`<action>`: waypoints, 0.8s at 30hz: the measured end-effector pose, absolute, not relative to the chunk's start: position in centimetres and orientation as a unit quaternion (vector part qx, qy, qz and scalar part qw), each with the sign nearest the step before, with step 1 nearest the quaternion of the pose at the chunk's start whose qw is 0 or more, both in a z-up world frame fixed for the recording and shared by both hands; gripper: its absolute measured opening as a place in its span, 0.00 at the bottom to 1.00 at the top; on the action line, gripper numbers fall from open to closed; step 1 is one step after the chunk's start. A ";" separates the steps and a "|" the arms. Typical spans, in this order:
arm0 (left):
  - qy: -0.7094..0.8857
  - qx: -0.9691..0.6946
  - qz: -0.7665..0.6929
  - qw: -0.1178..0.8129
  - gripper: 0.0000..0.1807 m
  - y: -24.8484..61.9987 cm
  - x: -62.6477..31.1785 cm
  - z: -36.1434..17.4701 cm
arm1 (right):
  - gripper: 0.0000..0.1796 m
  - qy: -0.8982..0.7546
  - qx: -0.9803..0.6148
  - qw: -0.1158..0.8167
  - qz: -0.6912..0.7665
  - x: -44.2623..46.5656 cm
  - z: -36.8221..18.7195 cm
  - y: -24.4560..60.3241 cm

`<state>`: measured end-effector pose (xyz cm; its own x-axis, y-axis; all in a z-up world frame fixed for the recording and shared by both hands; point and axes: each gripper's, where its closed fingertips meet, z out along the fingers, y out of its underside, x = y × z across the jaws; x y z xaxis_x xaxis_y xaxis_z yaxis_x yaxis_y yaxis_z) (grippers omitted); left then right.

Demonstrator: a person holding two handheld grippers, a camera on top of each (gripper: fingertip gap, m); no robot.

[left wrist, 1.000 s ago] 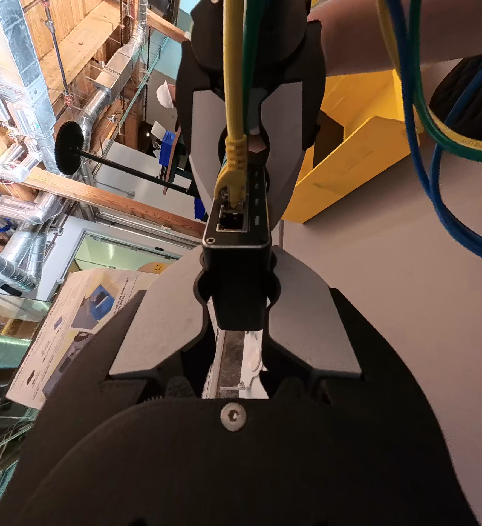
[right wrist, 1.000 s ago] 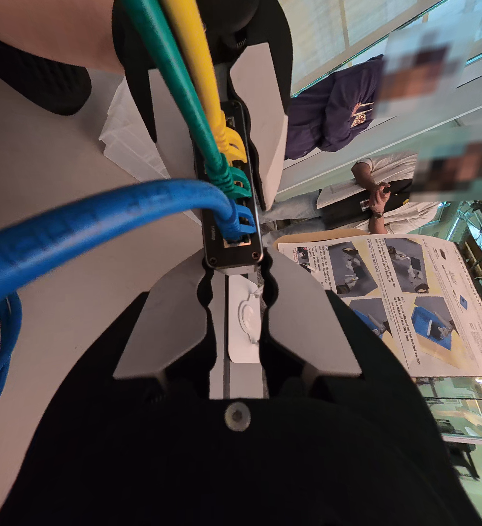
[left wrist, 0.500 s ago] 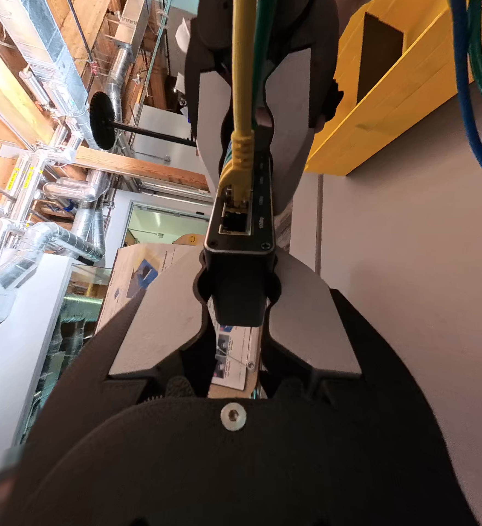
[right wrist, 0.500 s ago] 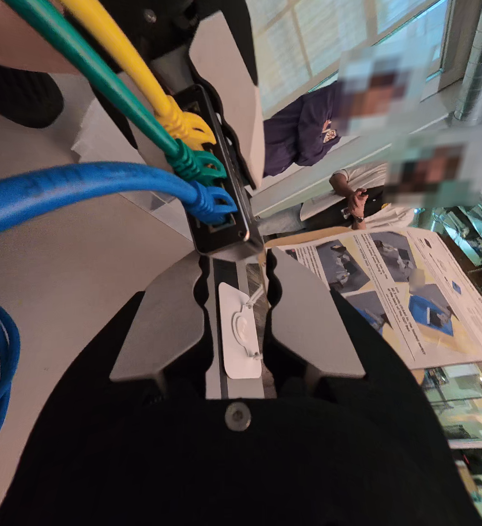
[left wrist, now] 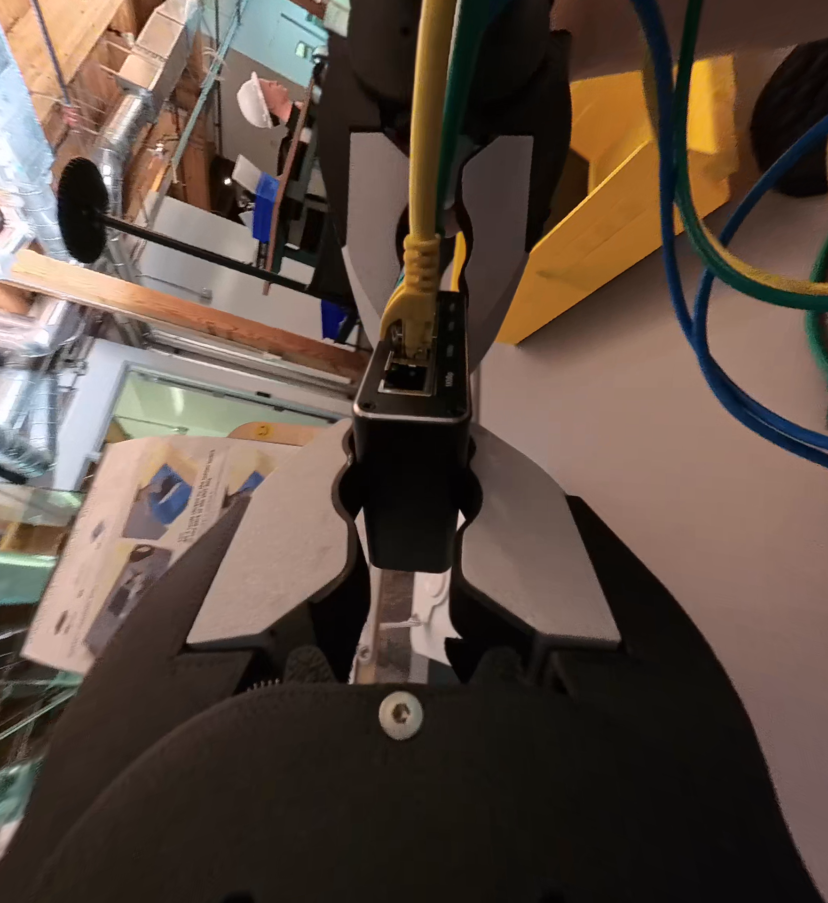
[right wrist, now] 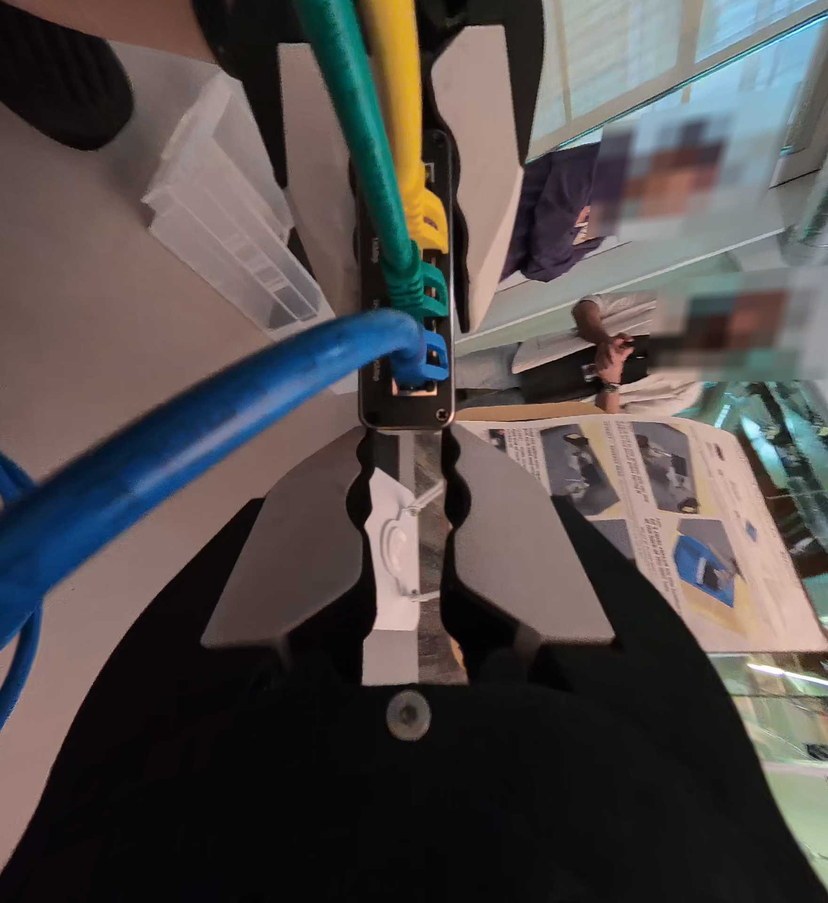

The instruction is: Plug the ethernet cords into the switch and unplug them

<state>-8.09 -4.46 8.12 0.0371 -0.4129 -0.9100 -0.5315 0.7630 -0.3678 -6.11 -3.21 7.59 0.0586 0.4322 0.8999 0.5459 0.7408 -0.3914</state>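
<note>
Left gripper (left wrist: 409, 493) clamps one end of the black switch (left wrist: 409, 469), both fingers pressed against its sides, the switch lifted clear of the grey worktop (left wrist: 646, 440). From the left wrist view the nearest port (left wrist: 404, 378) sits empty; the yellow cord (left wrist: 424, 146) is plugged in next to it, and the green cord (right wrist: 372, 146) follows behind. Right gripper (right wrist: 407, 440) faces the switch's opposite end, its fingertips just at that end face; jaws narrowly parted with nothing between them, and whether they touch the switch cannot be told. In the right wrist view the blue cord (right wrist: 206, 440) is plugged in beside an open end port, then green, then yellow. Loose cable runs trail over the worktop's far side. A yellow wooden block (left wrist: 622, 220) and a clear plastic bin (right wrist: 226, 234) rest on the worktop; a printed poster (right wrist: 670, 527) stands off its edge.
</note>
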 end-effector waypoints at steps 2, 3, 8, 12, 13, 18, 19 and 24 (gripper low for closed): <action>0.703 -0.340 0.024 0.624 0.20 -4.9 -8.1 7.8 | 0.14 -0.698 -0.368 0.614 -0.023 -6.0 7.2 -3.8; 0.704 -0.338 0.024 0.624 0.20 -4.9 -8.2 7.8 | 0.00 -0.704 -0.377 0.602 -0.008 -5.8 7.1 -3.9; 0.701 -0.348 0.017 0.623 0.20 -4.6 -7.8 7.6 | 0.00 -0.678 -0.380 0.626 0.068 -4.4 8.9 -4.9; 0.675 -0.368 0.010 0.640 0.20 -3.6 -7.8 8.3 | 0.17 -0.676 -0.407 0.614 0.037 -3.9 8.4 -4.4; 0.665 -0.373 0.003 0.647 0.20 -3.3 -8.0 8.6 | 0.22 -0.675 -0.409 0.613 0.038 -4.1 8.4 -4.5; 0.672 -0.389 -0.057 0.627 0.20 -4.1 -7.7 8.3 | 0.26 -0.659 -0.372 0.653 0.026 -6.3 9.6 -4.8; 0.673 -0.387 -0.056 0.628 0.20 -4.2 -7.5 8.2 | 0.19 -0.668 -0.367 0.647 0.017 -6.5 9.3 -5.0; 0.674 -0.350 -0.037 0.649 0.20 -4.9 -7.3 8.6 | 0.19 -0.677 -0.386 0.626 0.027 -6.2 9.5 -5.4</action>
<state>-7.27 -4.92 8.56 0.0883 -0.5200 -0.8496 -0.4247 0.7519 -0.5043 -6.25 -5.36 9.49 0.0810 0.5571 0.8265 0.4883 0.7007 -0.5201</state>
